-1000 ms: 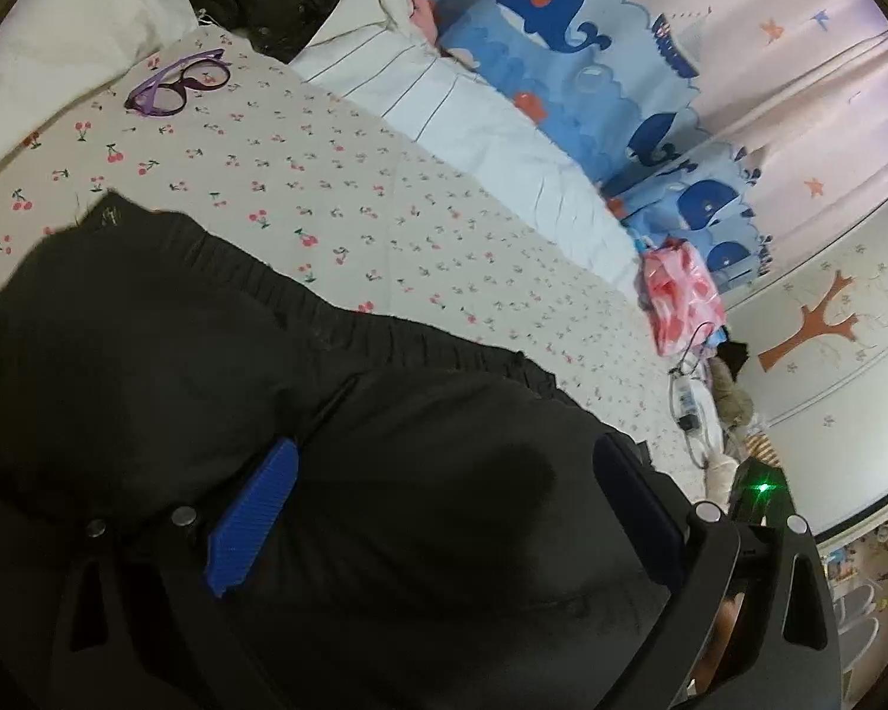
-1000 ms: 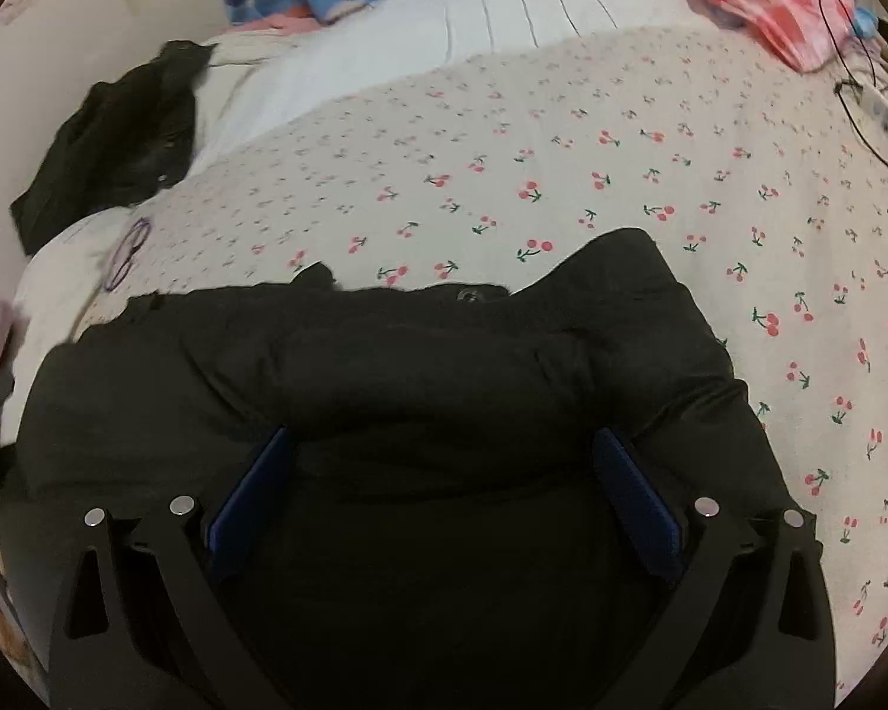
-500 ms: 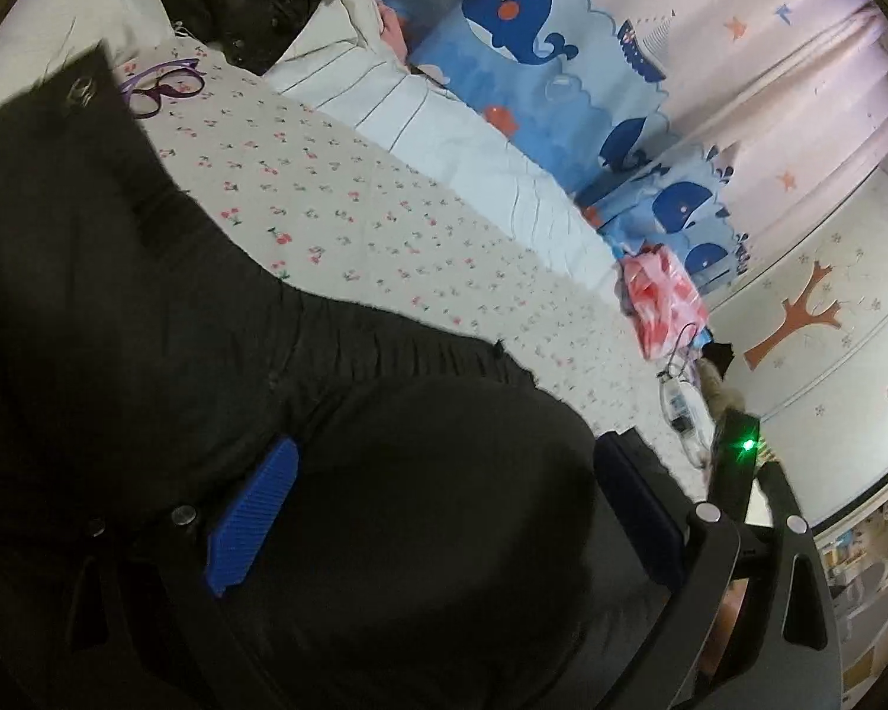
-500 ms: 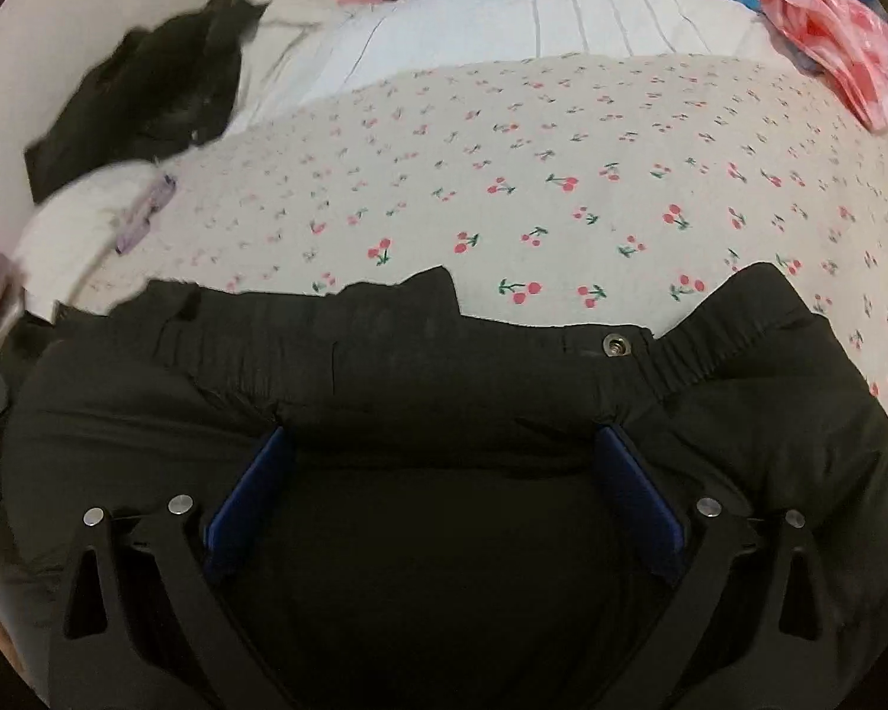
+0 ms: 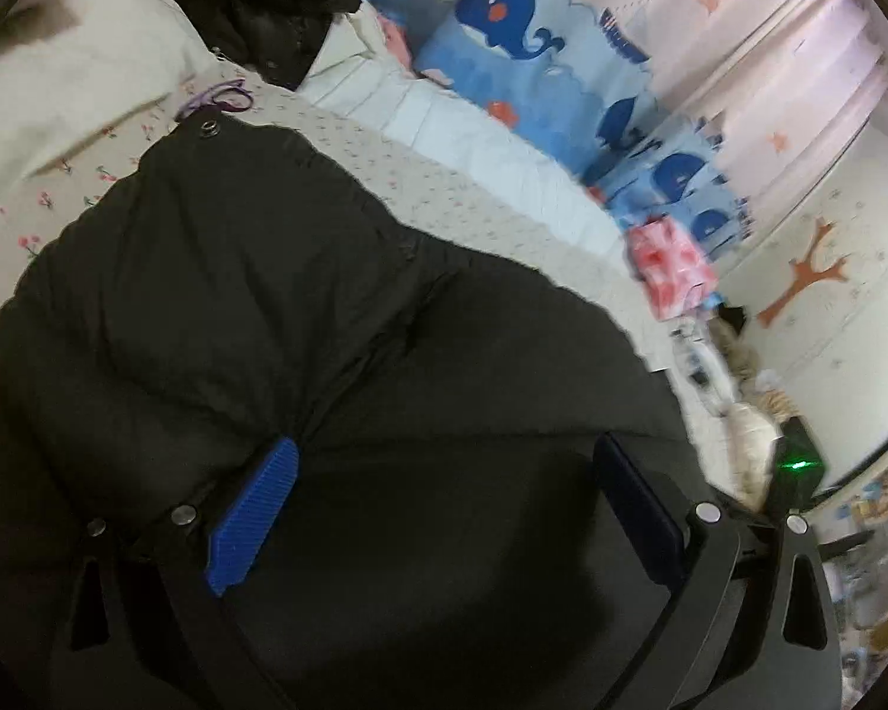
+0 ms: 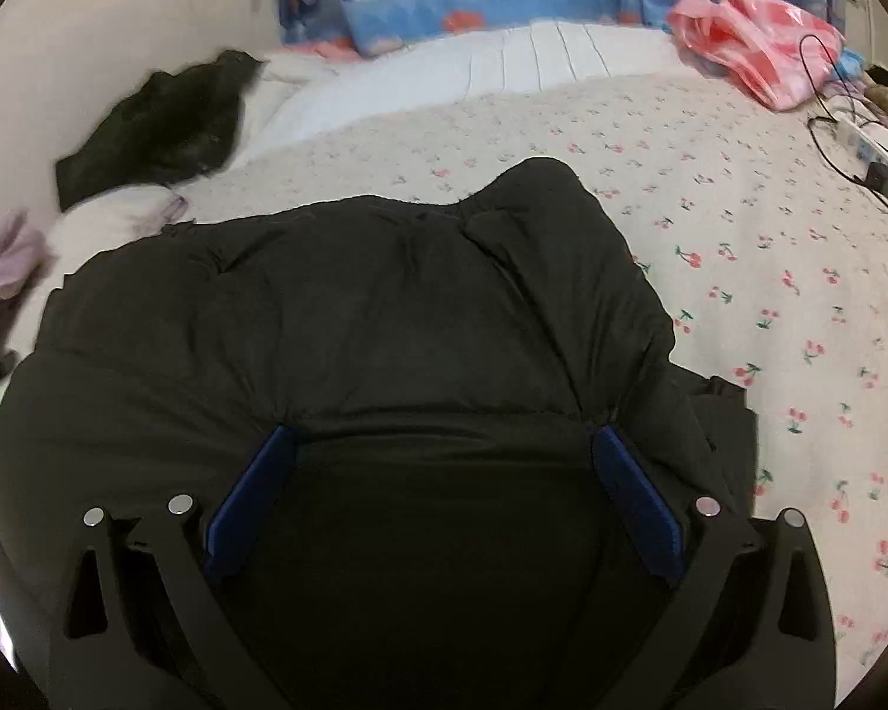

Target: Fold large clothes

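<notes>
garment: black padded garment (image 6: 355,325) lies bunched on the cherry-print bed sheet (image 6: 769,272), under both grippers | left gripper (image 5: 444,473): fingers wide apart, cloth fills the gap, no pinch seen | right gripper (image 6: 444,461): the same | risk: thick, slippery cloth — an uneven hold can let the fold slide open or skew | snap button (image 5: 210,127) at far edge may catch

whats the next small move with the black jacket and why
Probably lower both grippers, left gripper and right gripper, to lay the black padded garment flat on the cherry-print sheet. Its folded-over part bulges, and both pairs of jaws stand wide with fabric between them.
</notes>
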Demonstrator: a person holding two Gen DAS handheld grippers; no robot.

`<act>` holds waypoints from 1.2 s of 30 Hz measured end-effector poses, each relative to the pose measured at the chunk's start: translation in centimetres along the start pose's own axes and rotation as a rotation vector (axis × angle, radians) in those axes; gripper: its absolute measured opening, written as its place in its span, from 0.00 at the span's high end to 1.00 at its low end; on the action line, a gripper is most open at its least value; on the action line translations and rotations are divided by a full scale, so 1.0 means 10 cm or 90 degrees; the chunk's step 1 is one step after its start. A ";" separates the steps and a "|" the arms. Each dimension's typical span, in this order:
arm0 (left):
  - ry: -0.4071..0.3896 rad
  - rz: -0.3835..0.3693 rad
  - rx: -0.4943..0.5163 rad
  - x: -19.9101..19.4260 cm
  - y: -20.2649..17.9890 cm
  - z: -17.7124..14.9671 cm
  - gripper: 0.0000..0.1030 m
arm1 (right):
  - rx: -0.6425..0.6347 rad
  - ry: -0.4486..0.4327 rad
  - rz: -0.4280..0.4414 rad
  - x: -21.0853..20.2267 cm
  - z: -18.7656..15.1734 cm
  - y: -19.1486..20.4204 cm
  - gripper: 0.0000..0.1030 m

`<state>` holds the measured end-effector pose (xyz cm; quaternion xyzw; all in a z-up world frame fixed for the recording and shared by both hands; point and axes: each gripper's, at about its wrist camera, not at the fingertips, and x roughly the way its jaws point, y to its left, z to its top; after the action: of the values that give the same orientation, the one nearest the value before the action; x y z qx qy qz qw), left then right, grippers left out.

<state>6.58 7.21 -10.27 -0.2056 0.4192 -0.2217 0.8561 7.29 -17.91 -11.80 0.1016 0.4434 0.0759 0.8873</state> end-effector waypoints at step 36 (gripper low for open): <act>-0.017 -0.167 -0.329 -1.22 0.45 -1.38 0.07 | 0.300 -0.141 0.370 -1.76 -1.12 -0.62 0.88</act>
<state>-10.34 15.35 -12.80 -0.4723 0.4202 -0.2133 0.7449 -11.86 -26.64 -6.30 0.4313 0.3031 0.2086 0.8237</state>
